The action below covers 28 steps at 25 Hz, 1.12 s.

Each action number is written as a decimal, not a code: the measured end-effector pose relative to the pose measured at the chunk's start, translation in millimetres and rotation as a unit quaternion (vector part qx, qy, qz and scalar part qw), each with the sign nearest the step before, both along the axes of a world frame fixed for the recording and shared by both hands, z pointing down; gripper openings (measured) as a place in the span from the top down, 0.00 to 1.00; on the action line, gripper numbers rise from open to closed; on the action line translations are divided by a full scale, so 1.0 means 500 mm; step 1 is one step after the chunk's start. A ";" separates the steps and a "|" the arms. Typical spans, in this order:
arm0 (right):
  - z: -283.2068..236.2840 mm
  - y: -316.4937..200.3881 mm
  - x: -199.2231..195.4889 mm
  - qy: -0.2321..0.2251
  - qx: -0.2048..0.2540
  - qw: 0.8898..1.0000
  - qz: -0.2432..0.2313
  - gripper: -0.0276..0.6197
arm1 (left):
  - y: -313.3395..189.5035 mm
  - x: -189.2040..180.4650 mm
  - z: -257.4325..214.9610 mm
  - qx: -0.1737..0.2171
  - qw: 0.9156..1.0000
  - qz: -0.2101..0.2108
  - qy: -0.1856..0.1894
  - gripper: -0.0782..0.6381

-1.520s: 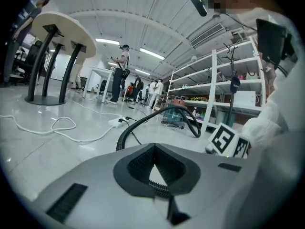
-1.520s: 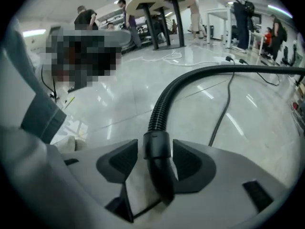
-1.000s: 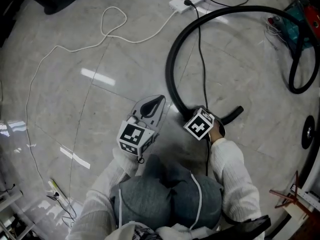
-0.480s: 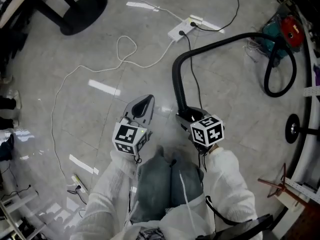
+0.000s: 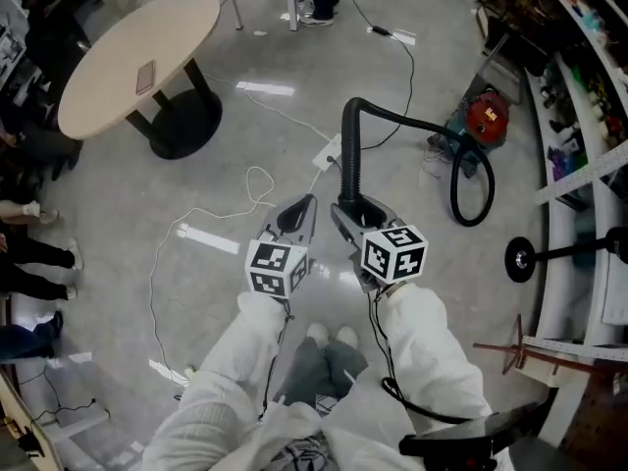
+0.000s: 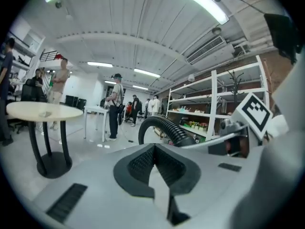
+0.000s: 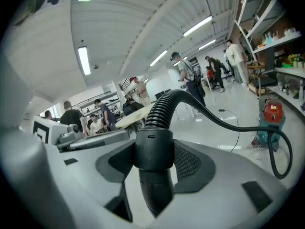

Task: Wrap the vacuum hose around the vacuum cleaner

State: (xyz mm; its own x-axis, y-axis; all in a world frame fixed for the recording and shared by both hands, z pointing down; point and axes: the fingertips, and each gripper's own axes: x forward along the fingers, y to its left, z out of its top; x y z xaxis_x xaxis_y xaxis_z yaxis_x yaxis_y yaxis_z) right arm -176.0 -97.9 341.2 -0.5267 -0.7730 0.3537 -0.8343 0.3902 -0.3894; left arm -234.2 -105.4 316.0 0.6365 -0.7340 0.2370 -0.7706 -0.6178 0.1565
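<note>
In the head view my right gripper (image 5: 355,216) is shut on the black end cuff of the vacuum hose (image 5: 350,135). The ribbed hose stands up from the jaws, bends right and runs to the red and teal vacuum cleaner (image 5: 486,118) on the floor, with a loop (image 5: 469,196) hanging beside it. The right gripper view shows the cuff (image 7: 153,147) clamped between the pads, and the vacuum cleaner (image 7: 270,114) at far right. My left gripper (image 5: 294,214) is just left of the right one, shut and holding nothing. The left gripper view shows the hose (image 6: 164,128) arching close by.
A round beige table (image 5: 137,62) stands at upper left. A white power strip (image 5: 326,153) and white cable (image 5: 257,180) lie on the floor. Shelving (image 5: 579,86) lines the right side, with a black-based stand (image 5: 520,260) before it. People stand at the left edge and top.
The view has risen far above the floor. Both grippers came up, the right one carrying the hose end, so the hose now stands upright instead of lying curved on the floor.
</note>
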 end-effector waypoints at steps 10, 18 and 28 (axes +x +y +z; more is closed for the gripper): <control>-0.378 0.006 0.216 -0.008 0.137 0.966 0.221 0.60 | -0.025 0.154 -0.333 0.085 0.993 0.073 0.044 0.89; -0.489 0.050 0.449 0.020 0.219 0.911 0.348 0.60 | 0.014 0.451 -0.425 0.123 0.972 0.191 0.053 0.89; -0.633 0.106 0.824 0.007 0.289 0.853 0.435 0.60 | 0.051 0.836 -0.502 0.147 0.946 0.280 0.073 0.89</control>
State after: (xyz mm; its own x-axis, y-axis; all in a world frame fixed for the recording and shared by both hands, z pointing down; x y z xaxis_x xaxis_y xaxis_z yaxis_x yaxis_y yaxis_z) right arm 236.0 -44.7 24.8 0.3367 -0.9161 -0.2175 -0.9090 -0.2560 -0.3288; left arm 183.7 -80.2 65.0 0.9549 -0.2933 -0.0456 -0.2938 -0.9558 -0.0051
